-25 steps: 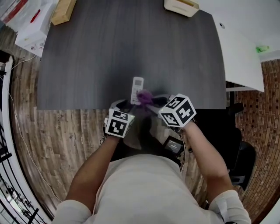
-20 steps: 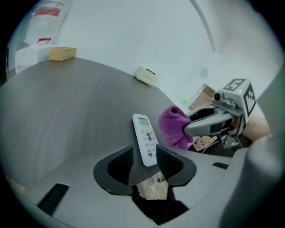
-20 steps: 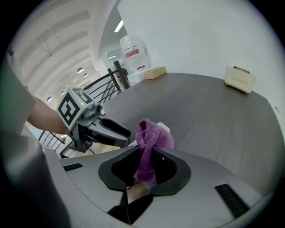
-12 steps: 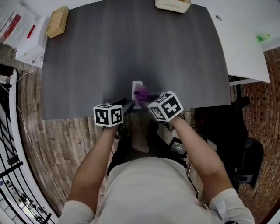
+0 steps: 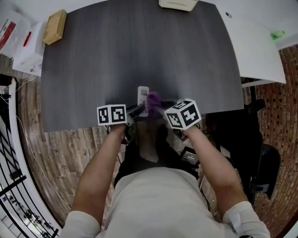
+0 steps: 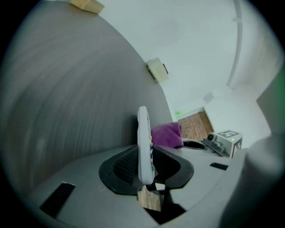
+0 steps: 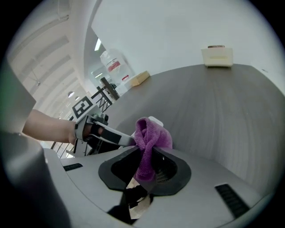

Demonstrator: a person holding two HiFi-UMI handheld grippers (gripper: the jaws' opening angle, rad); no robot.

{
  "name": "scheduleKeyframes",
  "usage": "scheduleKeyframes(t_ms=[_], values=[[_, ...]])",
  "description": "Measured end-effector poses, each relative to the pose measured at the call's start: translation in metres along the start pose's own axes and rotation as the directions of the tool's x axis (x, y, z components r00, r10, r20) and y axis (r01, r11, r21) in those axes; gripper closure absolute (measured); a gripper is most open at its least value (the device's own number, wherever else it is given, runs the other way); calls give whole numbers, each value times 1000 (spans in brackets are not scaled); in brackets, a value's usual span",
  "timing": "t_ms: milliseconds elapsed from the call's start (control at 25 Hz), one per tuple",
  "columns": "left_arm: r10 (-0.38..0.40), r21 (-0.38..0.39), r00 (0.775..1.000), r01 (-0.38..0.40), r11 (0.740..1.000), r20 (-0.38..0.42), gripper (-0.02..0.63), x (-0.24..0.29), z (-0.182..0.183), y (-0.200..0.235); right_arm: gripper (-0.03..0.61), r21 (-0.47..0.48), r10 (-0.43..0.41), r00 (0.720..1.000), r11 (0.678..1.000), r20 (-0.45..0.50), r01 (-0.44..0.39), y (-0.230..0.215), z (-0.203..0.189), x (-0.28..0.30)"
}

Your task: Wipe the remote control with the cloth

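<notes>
A white remote control (image 5: 143, 93) sits near the front edge of the dark table (image 5: 139, 46). In the left gripper view the remote (image 6: 143, 142) stands on its long edge between the pads of my left gripper (image 6: 144, 168). Those jaws have just been closing and now press on it. My left gripper (image 5: 138, 110) reaches in from the left. My right gripper (image 5: 159, 109) is shut on a purple cloth (image 5: 153, 98). The bunched cloth (image 7: 149, 139) rests against the right side of the remote (image 7: 155, 120), and it shows behind the remote as a purple cloth (image 6: 167, 133) in the left gripper view.
A cardboard box (image 5: 55, 21) lies at the table's far left corner and a beige box (image 5: 178, 3) at its far edge. A white table (image 5: 256, 44) adjoins on the right. White packages (image 5: 22, 44) lie left of the table. Wooden floor shows below the front edge.
My left gripper rolled so its marker cube now faces up, and it closed on the remote. The remote went from lying flat to standing on edge. The right gripper and cloth shifted slightly right.
</notes>
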State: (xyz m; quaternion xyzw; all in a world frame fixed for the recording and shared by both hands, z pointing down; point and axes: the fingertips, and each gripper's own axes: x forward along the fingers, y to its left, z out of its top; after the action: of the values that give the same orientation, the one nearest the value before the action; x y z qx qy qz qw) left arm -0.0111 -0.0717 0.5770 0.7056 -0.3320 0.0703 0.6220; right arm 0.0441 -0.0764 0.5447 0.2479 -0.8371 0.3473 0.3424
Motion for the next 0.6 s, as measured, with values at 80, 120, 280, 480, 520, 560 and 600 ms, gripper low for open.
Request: scheduleKeyframes(t_ms=[80,120,280,480,520,560,600], values=[[-56,-53,998,58,997,34,514,-7,2,0,492,-44,1,999,999,42,1,-2,11,-11],[-90,-73,994,94,993,60,514,-11,5,-1,492,-63,0,998,998,59,4,-3,17,-16],[-276,-153,936,312,938,221,515,-34,18,-19,492,-101,2,993,995,115,10,-11,52,-26],[-448,-174,848,505,845,284,517,-57,23,-42,493,-184,119,983,979,142,-92,4,108,-28],[-467,-169,838,523,836,282,517,-61,24,-44,492,-209,163,979,969,122,-136,14,112,-27],[-479,-167,831,534,829,283,517,-63,25,-45,492,-236,201,975,956,99,-173,23,113,-25],[-484,-167,827,541,824,288,517,-66,25,-45,493,-264,228,970,943,79,-201,31,110,-25]])
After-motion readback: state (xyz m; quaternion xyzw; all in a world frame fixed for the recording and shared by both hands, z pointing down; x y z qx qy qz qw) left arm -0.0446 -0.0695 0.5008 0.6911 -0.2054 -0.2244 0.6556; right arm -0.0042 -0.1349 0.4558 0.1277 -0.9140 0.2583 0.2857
